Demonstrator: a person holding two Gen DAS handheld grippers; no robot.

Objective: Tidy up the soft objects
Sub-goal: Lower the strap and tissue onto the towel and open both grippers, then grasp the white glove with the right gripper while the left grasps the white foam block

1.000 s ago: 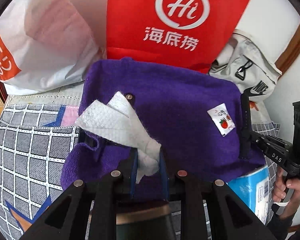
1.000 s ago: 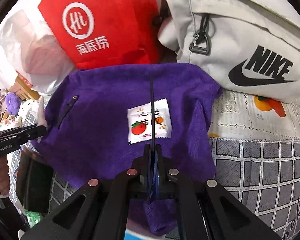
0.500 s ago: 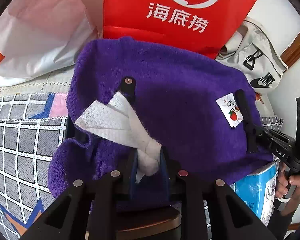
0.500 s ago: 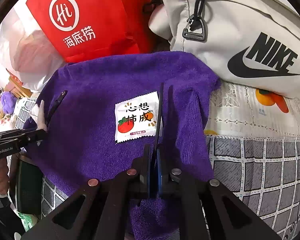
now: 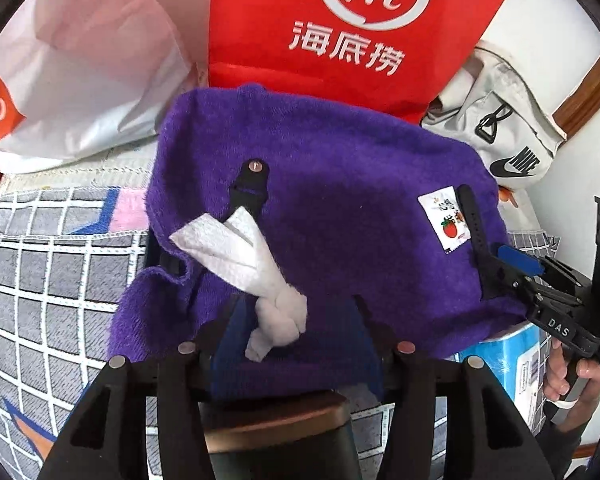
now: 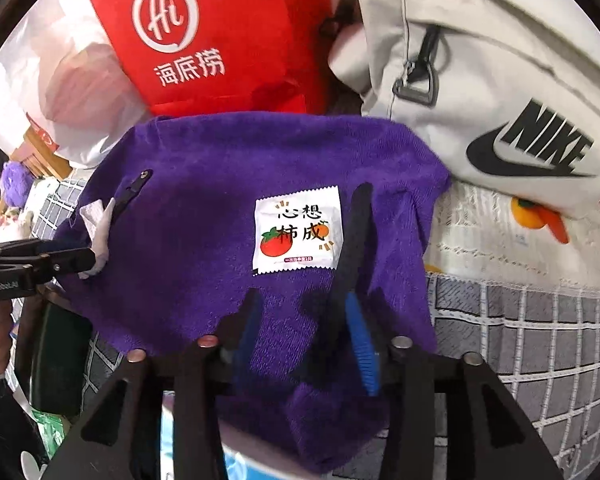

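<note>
My left tool [image 5: 296, 316] and my right tool [image 6: 300, 316] are both opening — the soft purple towel [image 6: 204, 248] lies loose between their fingers.

I think I am in a home. At twelve o'clock a red shopping bag [image 5: 352, 28] leans by a white plastic bag [image 5: 84, 76]; a grey sports bag [image 6: 500, 80] lies on a checked blanket [image 5: 48, 280].
</note>
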